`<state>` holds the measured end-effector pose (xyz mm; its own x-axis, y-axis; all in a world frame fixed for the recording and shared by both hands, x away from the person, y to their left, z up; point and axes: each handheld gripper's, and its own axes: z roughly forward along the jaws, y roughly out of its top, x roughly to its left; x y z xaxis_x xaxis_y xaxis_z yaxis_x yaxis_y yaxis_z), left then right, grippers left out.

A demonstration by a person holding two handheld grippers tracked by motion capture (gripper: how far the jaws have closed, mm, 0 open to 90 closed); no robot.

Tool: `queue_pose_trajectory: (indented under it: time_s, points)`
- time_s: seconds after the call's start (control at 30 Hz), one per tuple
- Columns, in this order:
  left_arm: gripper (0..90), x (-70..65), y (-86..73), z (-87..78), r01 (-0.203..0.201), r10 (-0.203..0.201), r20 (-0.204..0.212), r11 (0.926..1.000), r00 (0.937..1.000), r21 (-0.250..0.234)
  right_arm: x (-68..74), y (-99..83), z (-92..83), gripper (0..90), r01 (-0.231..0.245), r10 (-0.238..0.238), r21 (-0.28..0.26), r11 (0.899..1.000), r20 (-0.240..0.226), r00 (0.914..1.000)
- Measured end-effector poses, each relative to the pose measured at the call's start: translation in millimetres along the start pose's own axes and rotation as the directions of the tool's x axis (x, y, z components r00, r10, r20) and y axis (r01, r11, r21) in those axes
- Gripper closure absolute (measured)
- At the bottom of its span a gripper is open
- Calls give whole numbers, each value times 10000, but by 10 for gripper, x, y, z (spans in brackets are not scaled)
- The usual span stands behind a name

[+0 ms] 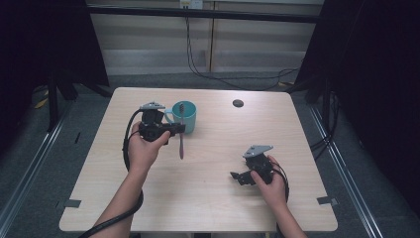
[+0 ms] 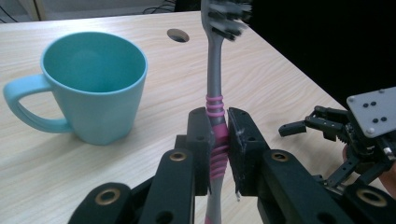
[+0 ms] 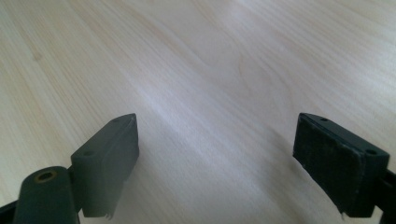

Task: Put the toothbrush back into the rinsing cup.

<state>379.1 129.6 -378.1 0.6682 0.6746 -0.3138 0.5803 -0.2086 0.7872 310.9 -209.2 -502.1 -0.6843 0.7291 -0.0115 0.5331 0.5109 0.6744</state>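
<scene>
1. The left gripper (image 2: 218, 154) clenches a grey-and-pink toothbrush (image 2: 214, 100) at its ribbed grip, beside the teal mug (image 2: 93, 88) near the tabletop's (image 1: 213, 163) far edge.
2. The right gripper (image 3: 217, 163) hangs released, fingers (image 3: 109, 158) spread, towards the near right corner.

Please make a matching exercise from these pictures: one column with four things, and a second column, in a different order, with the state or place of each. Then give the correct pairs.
Column one:
1. toothbrush
2. mug
3. right claw
4. left claw

Column two:
A. open, with bare table between its jaws
B. stands upright on the table, nothing inside it
C. shut on a pink and grey handle
D. held upright, bristles at the top

Correct pairs: 1-D, 2-B, 3-A, 4-C
</scene>
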Motion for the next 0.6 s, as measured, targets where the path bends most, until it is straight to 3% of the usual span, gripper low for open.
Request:
queue_pose_trajectory:
  time_s: [0.27,0.6]
  points:
    - [799,-12,134,-45,-198,198,-182,9998,9996,7,-29,-128,16,121,-250,240,-588,9980,-185,9995]
    - [799,-29,288,-48,-177,174,-241,9998,9996,-133,-29,-138,17,117,-350,339,-652,9973,-178,9993]
